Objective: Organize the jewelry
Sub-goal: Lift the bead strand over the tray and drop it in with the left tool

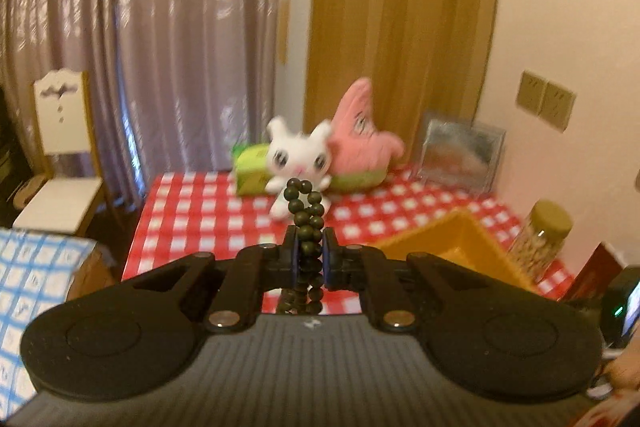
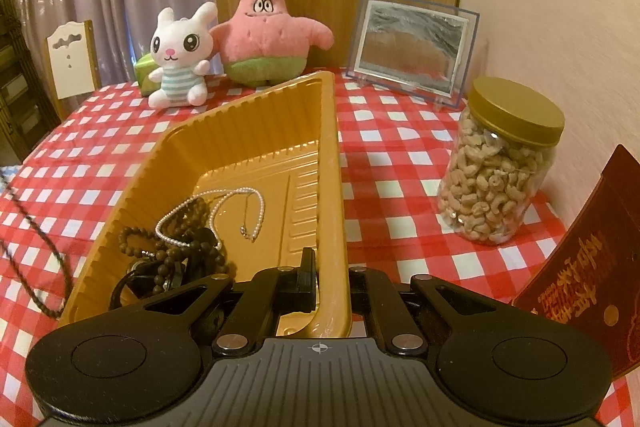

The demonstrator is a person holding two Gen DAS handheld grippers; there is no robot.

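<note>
My left gripper (image 1: 309, 247) is shut on a string of dark green beads (image 1: 308, 203), held up above the red checked table (image 1: 192, 211). A loop of beads stands above the pads and the rest hangs below them. An orange plastic tray (image 2: 256, 119) lies on the table, and my right gripper (image 2: 330, 279) is shut on its near right wall, one finger inside and one outside. A white pearl necklace (image 2: 224, 203) and a heap of dark bead strings (image 2: 176, 259) lie in the tray. A corner of the tray (image 1: 452, 239) shows to the right of the left gripper.
A dark beaded cord (image 2: 36, 259) trails over the table left of the tray. At the back stand a white rabbit plush (image 2: 180, 59), a pink star plush (image 2: 264, 27) and a picture frame (image 2: 412, 47). A cashew jar (image 2: 500, 163) and a red booklet (image 2: 588, 267) are on the right.
</note>
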